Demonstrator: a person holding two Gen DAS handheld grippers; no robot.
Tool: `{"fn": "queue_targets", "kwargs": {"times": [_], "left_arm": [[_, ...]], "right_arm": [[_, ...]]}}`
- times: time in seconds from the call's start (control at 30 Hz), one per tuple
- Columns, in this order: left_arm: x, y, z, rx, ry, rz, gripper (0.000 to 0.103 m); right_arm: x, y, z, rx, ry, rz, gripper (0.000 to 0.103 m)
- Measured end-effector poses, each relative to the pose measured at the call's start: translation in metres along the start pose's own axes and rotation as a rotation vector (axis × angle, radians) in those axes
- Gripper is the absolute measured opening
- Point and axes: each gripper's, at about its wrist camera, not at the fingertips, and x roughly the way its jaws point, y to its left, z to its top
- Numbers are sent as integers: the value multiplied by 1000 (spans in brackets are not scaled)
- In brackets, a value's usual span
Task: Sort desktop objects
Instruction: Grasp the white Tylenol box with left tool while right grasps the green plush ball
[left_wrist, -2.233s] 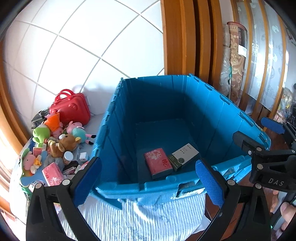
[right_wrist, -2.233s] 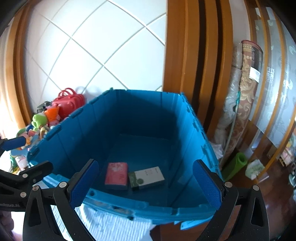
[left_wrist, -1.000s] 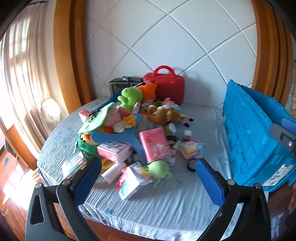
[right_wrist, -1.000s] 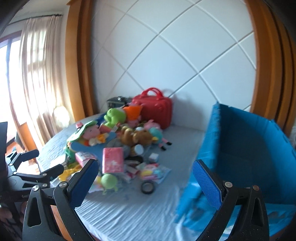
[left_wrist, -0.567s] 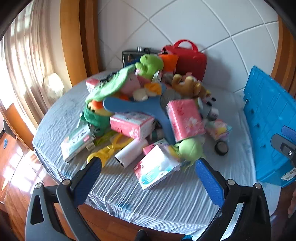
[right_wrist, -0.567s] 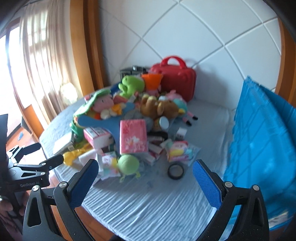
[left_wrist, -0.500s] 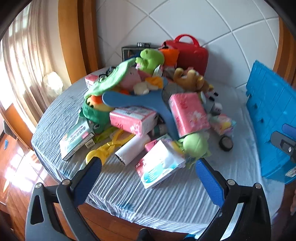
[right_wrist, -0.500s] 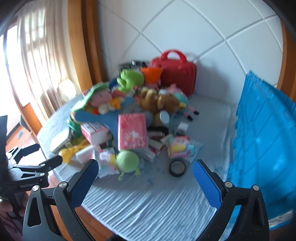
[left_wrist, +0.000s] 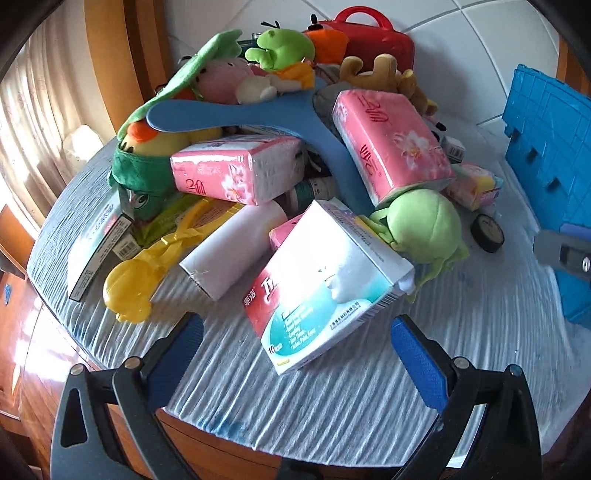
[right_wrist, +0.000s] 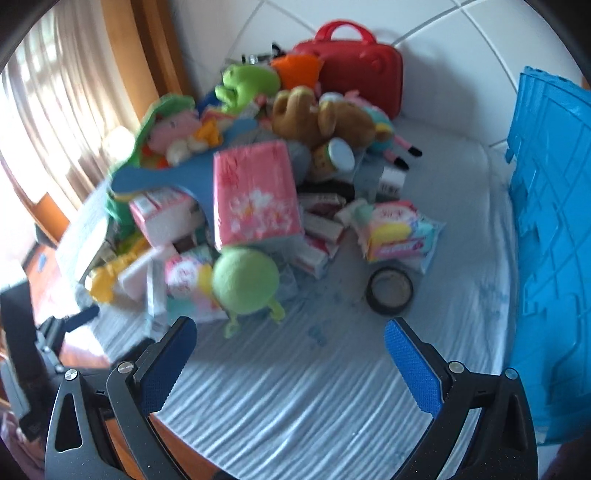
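Note:
A heap of toys and packs lies on a round table under a pale blue cloth (left_wrist: 332, 398). Nearest my left gripper (left_wrist: 295, 354), which is open and empty, is a white, red and teal tissue box (left_wrist: 325, 280). Beside the box are a light green plush ball (left_wrist: 424, 225), a white roll (left_wrist: 236, 247), a yellow plastic scoop (left_wrist: 147, 269) and two pink tissue packs (left_wrist: 388, 144). My right gripper (right_wrist: 288, 354) is open and empty, just short of the green plush ball (right_wrist: 245, 280) and a black tape roll (right_wrist: 389, 290). The blue crate (right_wrist: 554, 258) stands at the right.
A red toy case (right_wrist: 358, 70) stands against the tiled wall behind plush animals, among them a brown bear (right_wrist: 317, 118) and a green frog (left_wrist: 280, 48). A colourful wipes pack (right_wrist: 399, 232) lies by the tape roll. The table's near edge drops to a wooden floor (left_wrist: 22, 325).
Both grippers have swung left from over the blue crate to the heap on the table and have come in closer and lower. Both stayed open.

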Motion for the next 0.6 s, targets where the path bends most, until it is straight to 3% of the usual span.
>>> {"fn": "queue_targets", "kwargs": {"times": [0.1,0.27,0.6], "left_arm": [[13,0,4,-2,19,7,99],[32,7,7,-29,76,-9,77],[40,13,27,-50,65,-4,76]], "right_arm": [[13,3,0,7,24,-5,103],[27,10,7,8,36,36,95],[68,23,28,6,86,68,91]]}}
